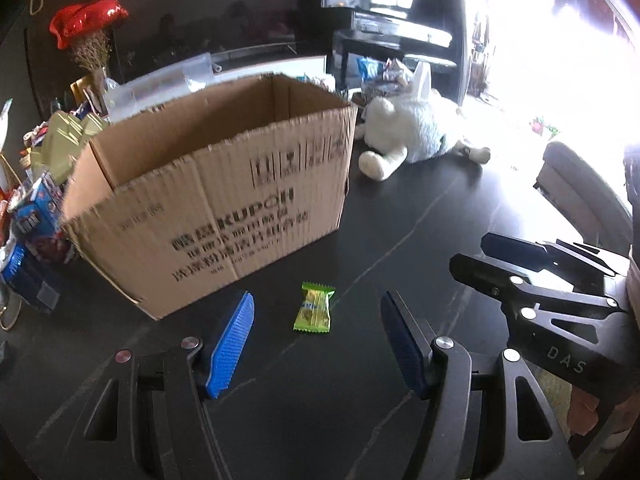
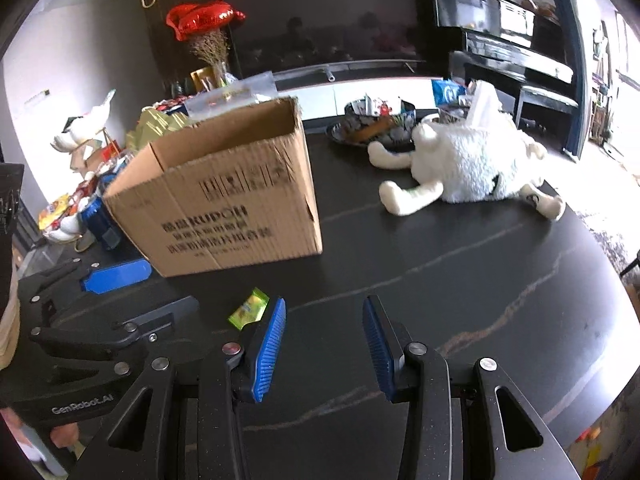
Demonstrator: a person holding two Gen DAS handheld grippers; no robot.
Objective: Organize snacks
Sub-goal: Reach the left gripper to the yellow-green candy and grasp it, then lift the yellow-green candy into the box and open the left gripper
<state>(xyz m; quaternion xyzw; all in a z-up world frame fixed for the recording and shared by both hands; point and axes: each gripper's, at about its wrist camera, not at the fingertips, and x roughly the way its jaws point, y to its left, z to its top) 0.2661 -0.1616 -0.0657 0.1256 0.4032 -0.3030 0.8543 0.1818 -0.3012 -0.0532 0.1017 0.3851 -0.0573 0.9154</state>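
Straddling the green candy packet [image 1: 314,307] at twelve o'clock, the empty, parted left gripper [image 1: 318,340] should lower squarely before pinching, while the right gripper [image 2: 325,344] waits empty, jaws parted.

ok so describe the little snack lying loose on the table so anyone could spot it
Start at the big open cardboard box on the dark table. Just in front of its printed side, on bare tabletop, lies a small green candy wrapper with crimped ends. It is the only bright green thing there, lying alone, apart from the box.
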